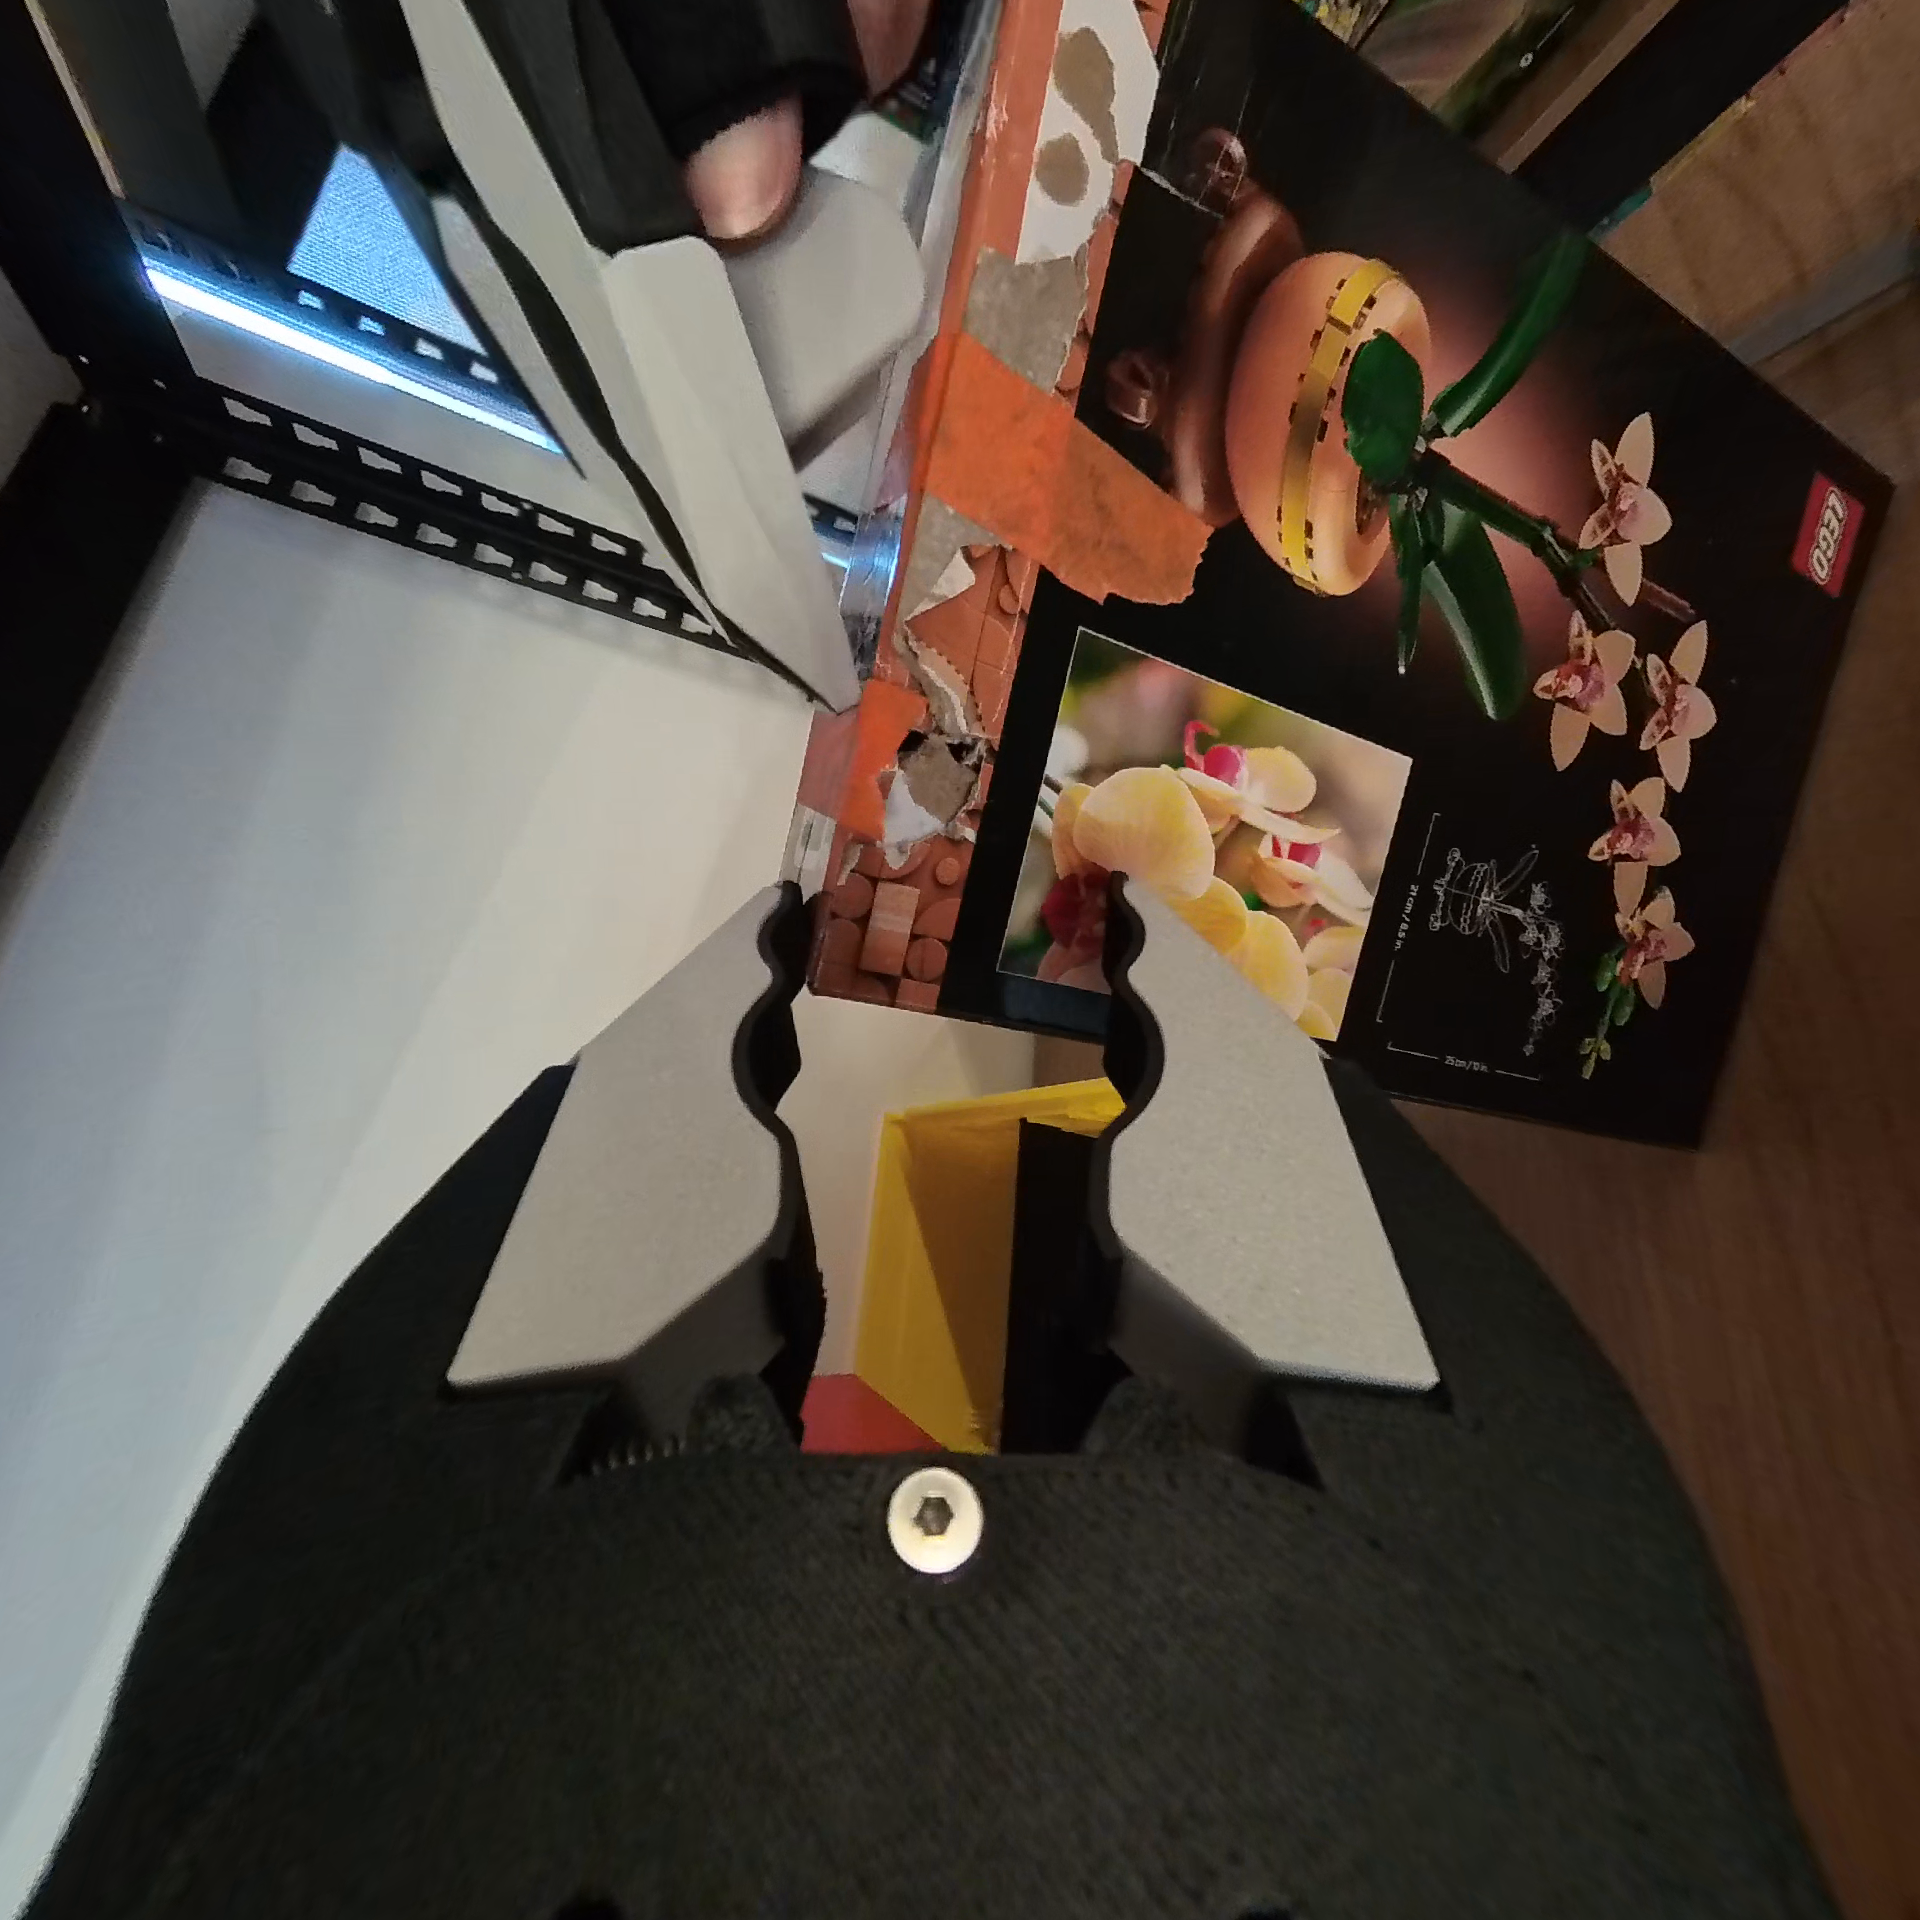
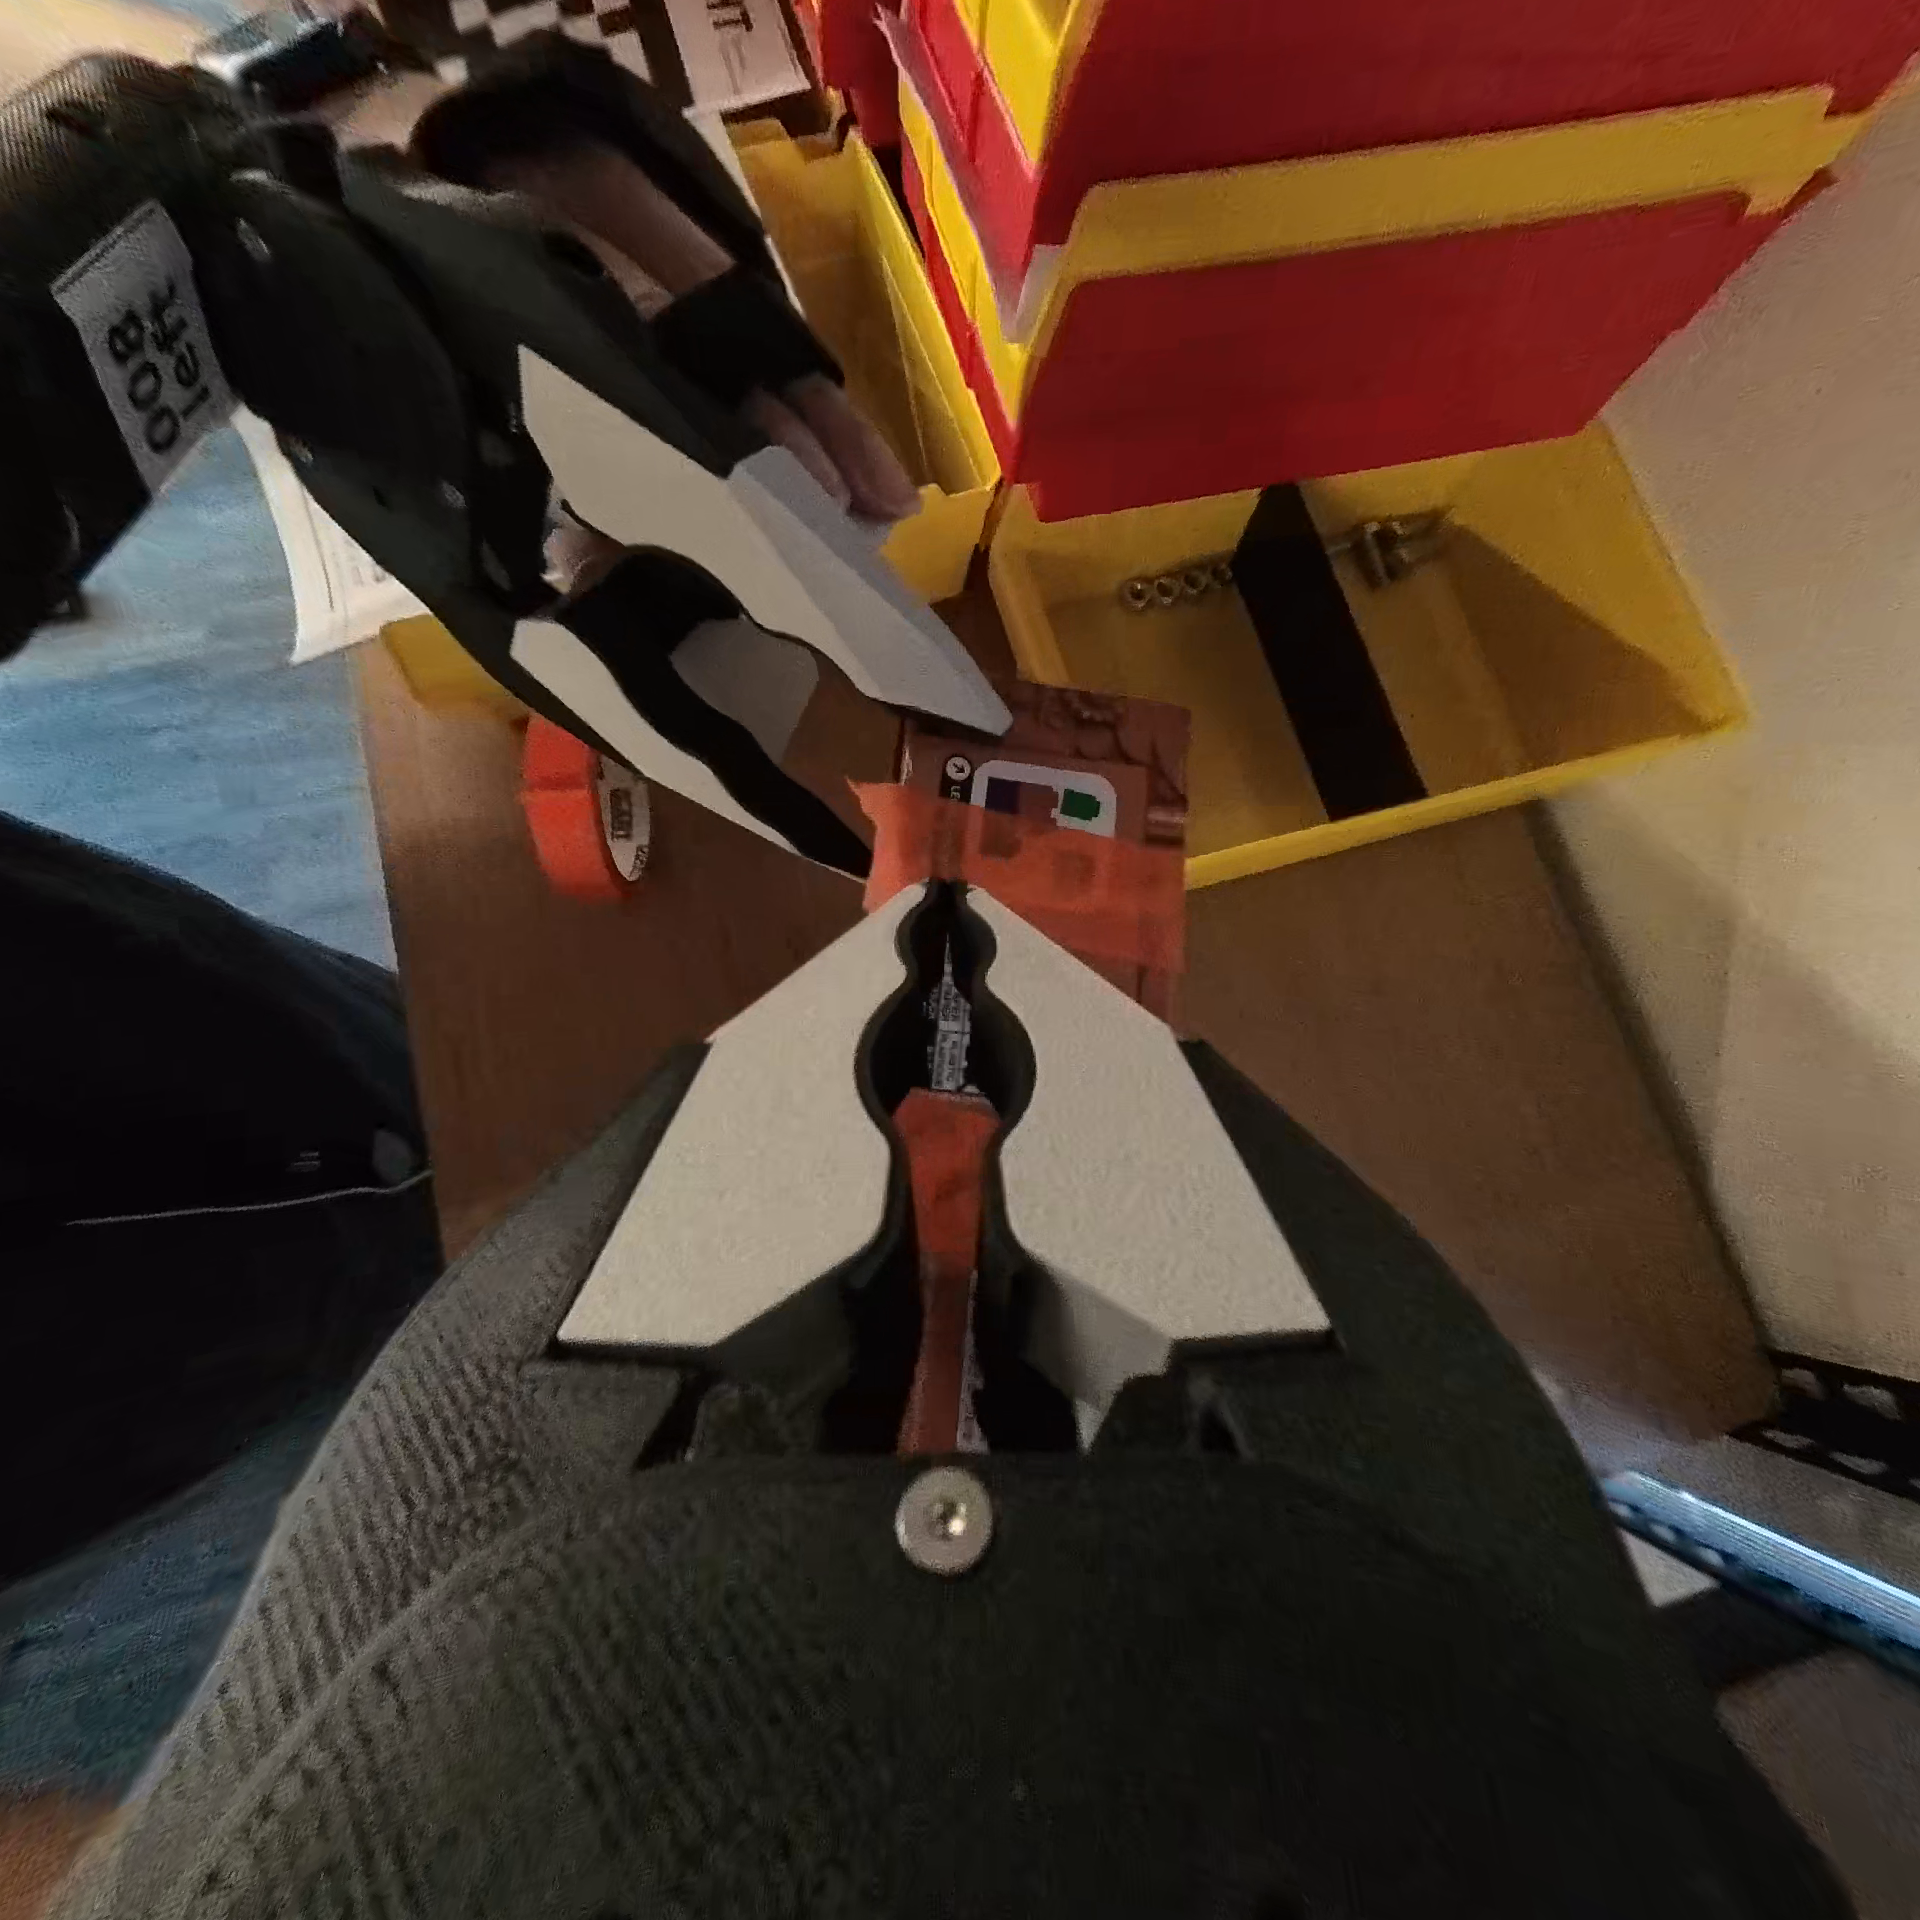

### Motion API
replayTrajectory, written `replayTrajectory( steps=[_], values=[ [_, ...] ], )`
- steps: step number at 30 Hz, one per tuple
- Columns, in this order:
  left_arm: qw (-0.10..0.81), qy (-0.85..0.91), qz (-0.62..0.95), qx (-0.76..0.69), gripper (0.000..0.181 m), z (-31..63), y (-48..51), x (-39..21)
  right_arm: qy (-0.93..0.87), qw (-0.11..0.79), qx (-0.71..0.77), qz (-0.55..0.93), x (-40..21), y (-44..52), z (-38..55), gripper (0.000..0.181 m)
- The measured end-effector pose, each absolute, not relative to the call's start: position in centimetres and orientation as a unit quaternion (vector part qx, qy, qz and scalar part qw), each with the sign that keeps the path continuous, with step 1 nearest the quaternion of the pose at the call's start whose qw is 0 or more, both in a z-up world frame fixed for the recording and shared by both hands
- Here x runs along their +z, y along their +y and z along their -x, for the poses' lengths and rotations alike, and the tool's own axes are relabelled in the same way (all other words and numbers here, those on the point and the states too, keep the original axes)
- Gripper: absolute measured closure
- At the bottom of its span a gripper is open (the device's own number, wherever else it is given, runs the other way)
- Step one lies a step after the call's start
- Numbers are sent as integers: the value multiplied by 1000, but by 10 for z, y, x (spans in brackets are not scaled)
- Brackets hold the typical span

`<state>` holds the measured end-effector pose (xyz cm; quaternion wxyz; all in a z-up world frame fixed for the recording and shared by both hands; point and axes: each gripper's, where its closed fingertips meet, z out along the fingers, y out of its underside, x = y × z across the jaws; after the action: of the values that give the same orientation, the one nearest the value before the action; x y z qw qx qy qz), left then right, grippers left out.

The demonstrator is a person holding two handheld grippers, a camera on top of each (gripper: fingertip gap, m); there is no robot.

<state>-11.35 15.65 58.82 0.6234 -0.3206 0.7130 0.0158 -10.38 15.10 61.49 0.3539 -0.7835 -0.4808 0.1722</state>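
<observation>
A flat cardboard box, dark-faced w/ a printed orchid in a tan pot, is stood on edge on the brown worktop. Its narrow terracotta-coloured side is torn, grey card is bared in patches, and strips of orange tape are stuck across it.

In the right wrist view, the right gripper is seen w/ jaws pressed nearly together, pinching a thin strip of orange tape that runs back between the fingers; the tips are touching the taped end of the box. Whether that strip is still joined to the box's tape cannot be told.

The left gripper is held w/ jaws spread wide, nothing between them. In its own view the tips straddle the lower corner of the box; in the right wrist view the same gripper comes in from upper left, one tip touching the box's top edge, the other beside the taped end. It is held by a gloved hand, fingertips bare.

Just beside the box, an open yellow bin w/ a black divider and small metal bits is seen; red and yellow bins are stacked above it. A roll of orange tape is stood on the worktop near the left gripper. A black perforated rail is seen along the white wall.
</observation>
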Motion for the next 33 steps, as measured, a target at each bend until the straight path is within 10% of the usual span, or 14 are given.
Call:
replayTrajectory(
  steps=[20, 33],
  values=[
    [624, 712, 323, 16, 125, 114, 156, 588, -539, 377, 117, 744, 625, 158, 124, 179],
    [623, 712, 325, 14, 125, 114, 157, 588, -452, 323, 98, 826, 611, 185, 110, 105]
  ],
)
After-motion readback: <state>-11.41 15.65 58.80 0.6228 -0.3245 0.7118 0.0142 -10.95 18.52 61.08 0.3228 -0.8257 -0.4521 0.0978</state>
